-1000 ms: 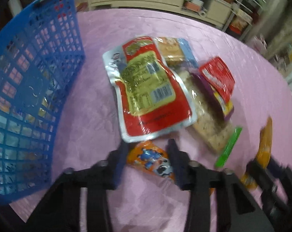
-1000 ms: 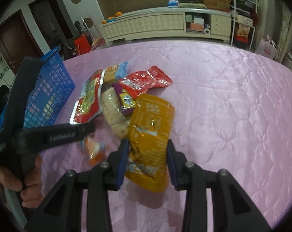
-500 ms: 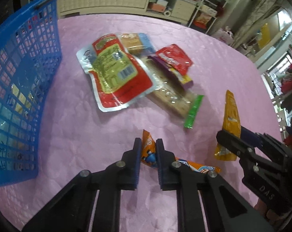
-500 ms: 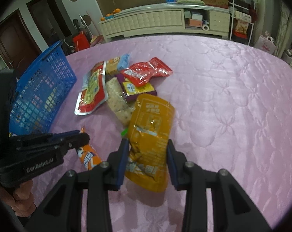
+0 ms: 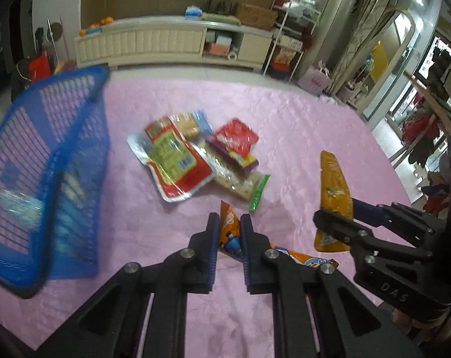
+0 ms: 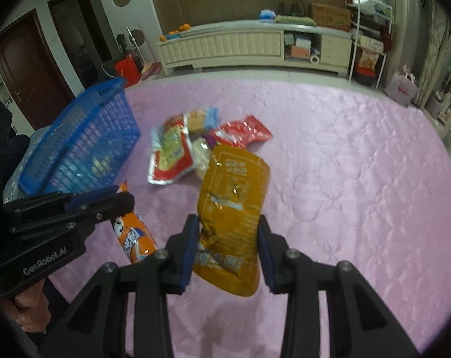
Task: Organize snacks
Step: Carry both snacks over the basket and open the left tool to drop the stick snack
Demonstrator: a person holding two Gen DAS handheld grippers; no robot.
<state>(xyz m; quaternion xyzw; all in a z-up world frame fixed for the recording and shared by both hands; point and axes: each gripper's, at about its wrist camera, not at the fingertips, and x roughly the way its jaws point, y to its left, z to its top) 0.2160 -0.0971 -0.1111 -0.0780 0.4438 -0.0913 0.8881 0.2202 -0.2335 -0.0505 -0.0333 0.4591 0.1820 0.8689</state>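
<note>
Pink quilt (image 5: 285,125); blurred snack pile (image 5: 195,161)

Dim indoor light falls on both fisheye views, whose edges are bent and dark-cornered. The blue basket (image 5: 46,179) smears with motion blur; glare streaks the pink tablecloth (image 6: 359,164).

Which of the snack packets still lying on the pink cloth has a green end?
The clear cracker packet, at the near edge of the pile: its near end is green. The others on the pink cloth are red, purple or blue-edged.
</note>
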